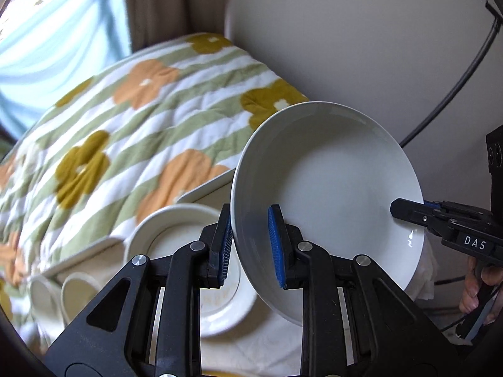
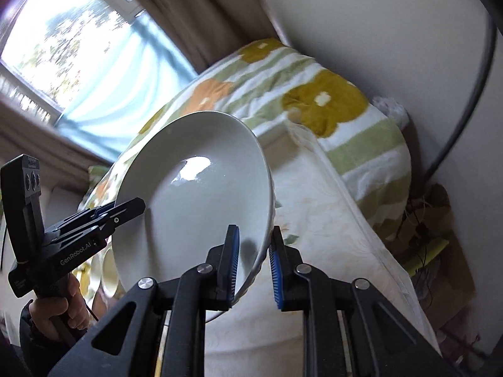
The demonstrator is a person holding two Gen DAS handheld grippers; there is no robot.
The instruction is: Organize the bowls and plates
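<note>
A white shallow bowl [image 1: 330, 188] is held tilted in the air by both grippers. My left gripper [image 1: 251, 245] is shut on its near rim, one blue pad on each side. My right gripper [image 2: 254, 264] is shut on the opposite rim of the same bowl [image 2: 195, 207]. In the left wrist view the right gripper [image 1: 418, 215] enters from the right; in the right wrist view the left gripper [image 2: 119, 212] enters from the left. Below the bowl a cream plate [image 1: 188, 251] lies on the white cloth-covered table [image 1: 251, 339].
Two cream cups [image 1: 59, 292] lie on their sides left of the plate. A bed with a flowered quilt [image 1: 125, 125] lies behind the table. A wall [image 1: 361, 31] with a black cable [image 1: 465, 72] is on the right. A window [image 2: 78, 62] is far left.
</note>
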